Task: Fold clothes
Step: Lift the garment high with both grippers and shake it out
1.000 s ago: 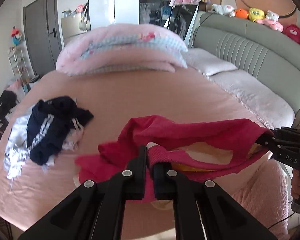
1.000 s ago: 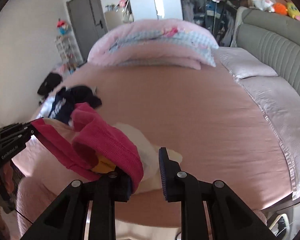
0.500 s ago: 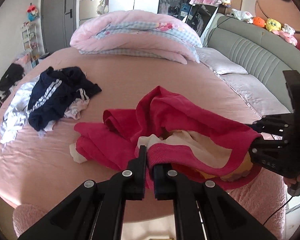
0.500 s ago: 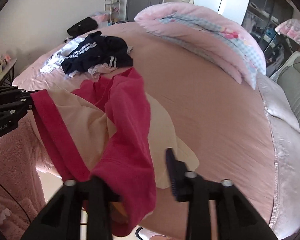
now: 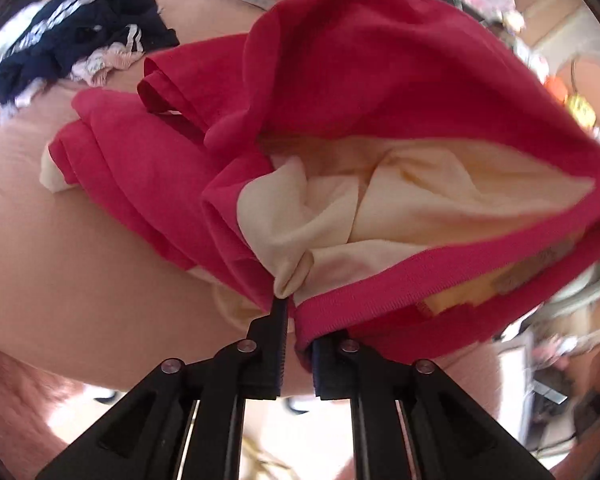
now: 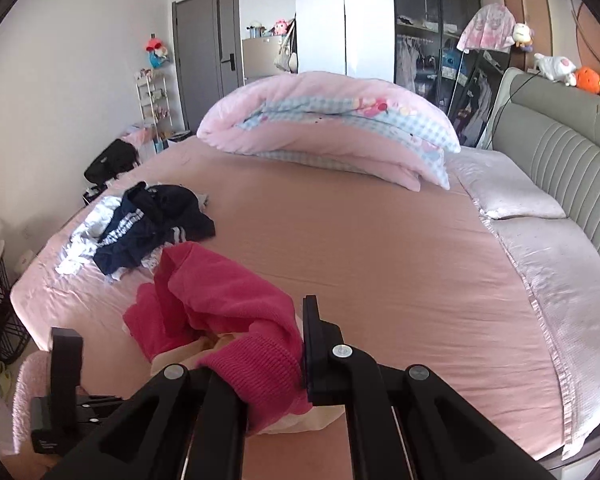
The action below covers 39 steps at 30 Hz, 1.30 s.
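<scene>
On the bed [image 6: 340, 240], both grippers pinch the red garment's [image 5: 360, 72] hem; the left gripper's [image 5: 298, 320] jaws have just been loosening, so its corner may slip free.

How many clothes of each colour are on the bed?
Red and cream: 1, the sweater held by both tools.
Dark blue with white stripes: 1, the jacket.
White: 1, the crumpled cloth under the jacket; it may be more than one piece.
Total: 3
</scene>
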Each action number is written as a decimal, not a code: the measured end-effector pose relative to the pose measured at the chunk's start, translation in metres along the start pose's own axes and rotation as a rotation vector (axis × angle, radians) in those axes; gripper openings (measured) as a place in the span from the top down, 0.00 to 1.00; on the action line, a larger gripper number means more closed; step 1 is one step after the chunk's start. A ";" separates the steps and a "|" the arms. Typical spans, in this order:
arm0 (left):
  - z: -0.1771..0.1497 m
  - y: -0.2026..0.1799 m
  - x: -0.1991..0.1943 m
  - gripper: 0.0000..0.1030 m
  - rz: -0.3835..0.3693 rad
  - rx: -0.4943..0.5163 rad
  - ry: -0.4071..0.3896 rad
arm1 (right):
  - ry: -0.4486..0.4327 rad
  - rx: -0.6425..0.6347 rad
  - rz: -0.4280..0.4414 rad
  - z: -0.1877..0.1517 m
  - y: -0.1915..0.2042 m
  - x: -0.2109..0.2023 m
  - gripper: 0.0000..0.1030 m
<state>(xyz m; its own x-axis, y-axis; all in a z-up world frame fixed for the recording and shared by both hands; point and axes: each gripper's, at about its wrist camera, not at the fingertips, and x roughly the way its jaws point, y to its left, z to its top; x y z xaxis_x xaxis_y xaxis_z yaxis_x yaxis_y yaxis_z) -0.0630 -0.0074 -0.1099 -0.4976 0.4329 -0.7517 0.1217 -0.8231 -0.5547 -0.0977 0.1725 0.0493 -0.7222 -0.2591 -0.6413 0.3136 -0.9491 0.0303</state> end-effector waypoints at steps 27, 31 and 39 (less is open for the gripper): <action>0.160 -0.261 -0.413 0.97 0.233 0.618 -1.035 | -0.653 0.199 0.087 0.208 -0.016 -0.216 0.97; 0.153 -0.271 -0.433 0.97 0.284 0.691 -1.094 | -0.705 0.187 0.108 0.220 -0.015 -0.251 0.97; 0.161 -0.279 -0.439 0.97 0.265 0.720 -1.061 | -0.721 0.168 0.123 0.230 -0.013 -0.281 0.97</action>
<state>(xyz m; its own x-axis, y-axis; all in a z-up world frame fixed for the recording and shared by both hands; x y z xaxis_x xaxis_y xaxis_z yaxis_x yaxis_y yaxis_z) -0.0169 -0.0268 0.4322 -0.9998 0.0020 0.0208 0.0007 -0.9918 0.1278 -0.0409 0.2165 0.4058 -0.9309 -0.3637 0.0336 0.3617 -0.9052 0.2232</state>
